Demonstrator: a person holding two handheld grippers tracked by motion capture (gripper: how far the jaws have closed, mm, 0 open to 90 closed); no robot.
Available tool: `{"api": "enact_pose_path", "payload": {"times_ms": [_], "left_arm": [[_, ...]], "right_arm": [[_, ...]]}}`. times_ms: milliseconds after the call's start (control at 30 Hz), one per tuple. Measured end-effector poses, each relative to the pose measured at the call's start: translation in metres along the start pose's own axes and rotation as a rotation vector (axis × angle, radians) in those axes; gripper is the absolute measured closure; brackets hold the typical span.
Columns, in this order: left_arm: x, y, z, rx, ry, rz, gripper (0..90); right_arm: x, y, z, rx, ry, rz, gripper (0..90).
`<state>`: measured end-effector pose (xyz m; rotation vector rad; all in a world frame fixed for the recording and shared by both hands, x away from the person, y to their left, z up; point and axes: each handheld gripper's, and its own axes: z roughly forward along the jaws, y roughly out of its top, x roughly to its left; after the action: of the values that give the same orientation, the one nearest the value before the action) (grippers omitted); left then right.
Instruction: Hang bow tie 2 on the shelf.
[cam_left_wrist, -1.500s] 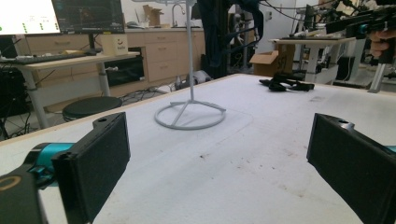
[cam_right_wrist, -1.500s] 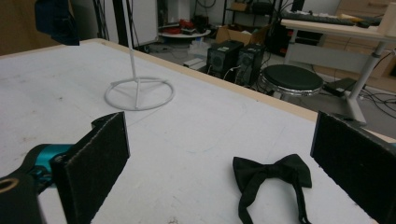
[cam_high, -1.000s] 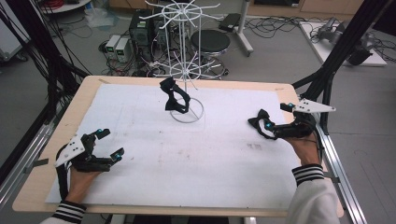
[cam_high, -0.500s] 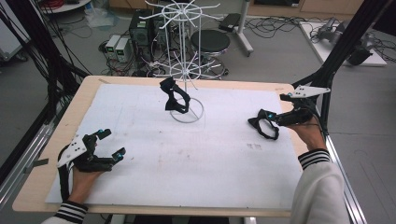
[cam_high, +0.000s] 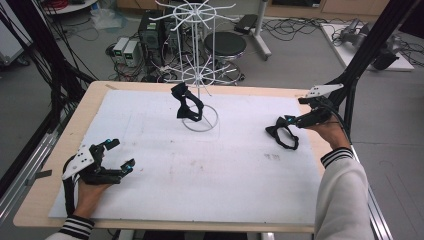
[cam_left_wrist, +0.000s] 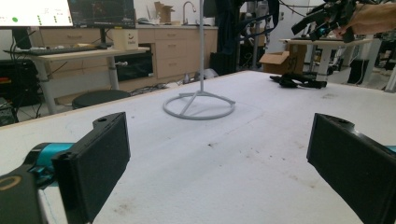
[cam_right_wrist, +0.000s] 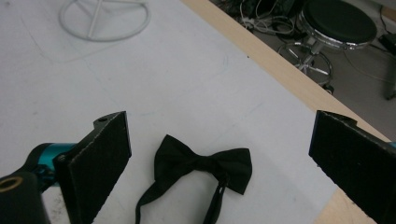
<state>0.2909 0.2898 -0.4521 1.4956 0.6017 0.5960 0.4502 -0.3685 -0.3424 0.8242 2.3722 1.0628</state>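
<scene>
Jaws parted wide on both grippers, nothing held between them.

High view: left gripper (cam_high: 116, 155) low over the near-left part of the white table mat (cam_high: 225, 170), hand behind it. Right gripper (cam_high: 295, 120) at the far-right edge, just above and beside a black bow tie (cam_high: 282, 135) that lies flat on the mat. Second bow tie (cam_high: 187, 102) hangs on the white wire rack (cam_high: 199, 65), whose ring base stands on the mat's far middle.

Left gripper view: two black jaws well apart over bare mat; rack base (cam_left_wrist: 199, 106) ahead; flat bow tie (cam_left_wrist: 296, 81) far right.

Right gripper view: jaws spread, bow tie (cam_right_wrist: 201, 165) lying between them on the mat, strap trailing toward the lower edge, near the wooden table edge (cam_right_wrist: 280, 70).
</scene>
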Motion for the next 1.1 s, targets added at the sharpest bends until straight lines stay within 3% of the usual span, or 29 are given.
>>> {"api": "enact_pose_path", "payload": {"times_ms": [67, 233, 300, 500, 800, 1100], "left_arm": [[0.000, 0.000, 0.000, 0.005, 0.001, 0.005, 6.5], [0.000, 0.000, 0.000, 0.002, 0.002, 0.006, 6.5], [0.000, 0.000, 0.000, 0.000, 0.001, 0.002, 6.5], [-0.001, 0.000, 0.002, 0.006, 0.000, 0.003, 6.4], [-0.003, 0.000, 0.004, 0.009, -0.008, 0.004, 6.4], [-0.003, -0.001, 0.004, 0.010, -0.007, 0.006, 6.5]], "right_arm": [[-0.005, 0.004, 0.003, 0.042, -0.009, -0.042, 4.8], [-0.013, 0.006, 0.008, 0.071, -0.026, -0.051, 4.8], [-0.013, 0.006, 0.010, 0.069, -0.020, -0.037, 4.9], [-0.010, 0.005, 0.020, 0.122, -0.002, -0.078, 5.5], [-0.006, 0.003, 0.039, 0.224, -0.016, -0.132, 5.6], [-0.007, -0.002, 0.056, 0.254, 0.016, -0.149, 7.6]]}}
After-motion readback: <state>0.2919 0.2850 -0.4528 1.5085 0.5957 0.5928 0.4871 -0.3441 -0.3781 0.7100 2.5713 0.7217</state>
